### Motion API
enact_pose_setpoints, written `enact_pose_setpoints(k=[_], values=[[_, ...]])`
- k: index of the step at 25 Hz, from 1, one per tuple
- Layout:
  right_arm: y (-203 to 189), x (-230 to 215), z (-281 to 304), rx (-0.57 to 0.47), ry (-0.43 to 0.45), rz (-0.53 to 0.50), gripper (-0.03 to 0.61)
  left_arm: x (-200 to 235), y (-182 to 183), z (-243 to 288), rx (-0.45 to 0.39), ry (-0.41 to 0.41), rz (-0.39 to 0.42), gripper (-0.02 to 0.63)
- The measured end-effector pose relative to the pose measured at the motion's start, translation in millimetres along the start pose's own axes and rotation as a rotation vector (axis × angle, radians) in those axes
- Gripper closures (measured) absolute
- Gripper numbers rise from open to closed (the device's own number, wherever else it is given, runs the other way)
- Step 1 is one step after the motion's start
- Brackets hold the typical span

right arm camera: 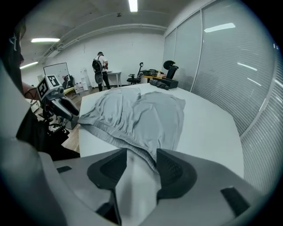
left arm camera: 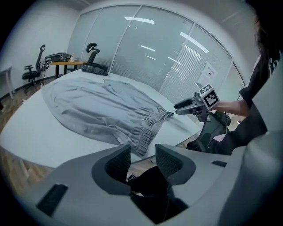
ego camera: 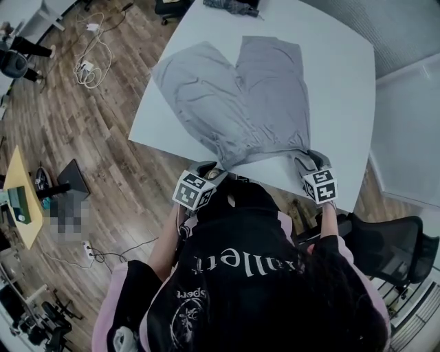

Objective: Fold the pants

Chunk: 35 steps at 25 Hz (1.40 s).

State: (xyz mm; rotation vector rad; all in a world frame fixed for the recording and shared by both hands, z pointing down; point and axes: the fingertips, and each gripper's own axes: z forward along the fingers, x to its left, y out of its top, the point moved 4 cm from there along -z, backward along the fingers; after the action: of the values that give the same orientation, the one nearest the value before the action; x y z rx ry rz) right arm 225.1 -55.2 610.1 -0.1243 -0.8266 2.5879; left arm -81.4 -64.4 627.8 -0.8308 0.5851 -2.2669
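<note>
Grey pants point(ego camera: 240, 96) lie flat on the white table point(ego camera: 337, 75), legs spread toward the far side, elastic waistband along the near edge. My left gripper point(ego camera: 206, 168) hovers at the waistband's left corner by the table edge. In the left gripper view the jaws point(left arm camera: 143, 161) stand open and empty, with the pants point(left arm camera: 101, 110) just beyond the tips. My right gripper point(ego camera: 309, 160) is at the waistband's right corner. In the right gripper view it point(right arm camera: 141, 164) is open, and the waistband end of the pants point(right arm camera: 137, 114) reaches between the tips without being pinched.
A dark bundle of cloth point(ego camera: 230, 5) lies at the table's far edge. A black office chair point(ego camera: 392, 247) stands to my right. Cables point(ego camera: 89, 65) trail over the wood floor at the left. A person point(right arm camera: 101, 68) stands far back in the room.
</note>
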Motion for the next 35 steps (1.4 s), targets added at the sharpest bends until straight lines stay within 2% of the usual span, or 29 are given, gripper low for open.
enact_pose_setpoints(k=[4,10,12,13,14,18,22,26,35], values=[[-16.0,-8.8,10.9,0.081,-0.002,-0.056,0.357,2.7,-5.4,10.2,-0.001,0.006,-0.102,0.425],[-32.3,-21.6,27.4,0.16,-0.029,-0.149,0.359,4.1,-0.5,26.8,0.015,0.047,-0.129,0.425],[-33.2,-25.3,31.9,0.175,-0.048,-0.182,0.394,6.1,-1.4,32.7,0.034,0.067,-0.145,0.431],[-32.1,-27.2,33.2,0.172,-0.061,-0.193,0.448,7.2,-2.2,35.1,0.045,0.08,-0.151,0.464],[-30.6,-28.9,34.1,0.165,-0.069,-0.196,0.476,7.9,-2.6,37.0,0.055,0.089,-0.155,0.479],[-24.8,-33.0,31.3,0.141,-0.063,-0.177,0.529,7.3,2.0,38.9,0.053,0.087,-0.154,0.505],[-13.0,-34.9,19.7,0.101,-0.051,-0.186,0.535,6.1,11.6,29.4,0.005,0.07,-0.17,0.52],[14.7,-35.9,2.6,0.035,-0.058,-0.214,0.535,6.5,29.5,8.4,-0.07,0.083,-0.153,0.523],[122.0,-61.6,-18.2,-0.135,-0.113,-0.341,0.535,35.0,115.9,-48.8,-0.328,0.176,-0.098,0.552]])
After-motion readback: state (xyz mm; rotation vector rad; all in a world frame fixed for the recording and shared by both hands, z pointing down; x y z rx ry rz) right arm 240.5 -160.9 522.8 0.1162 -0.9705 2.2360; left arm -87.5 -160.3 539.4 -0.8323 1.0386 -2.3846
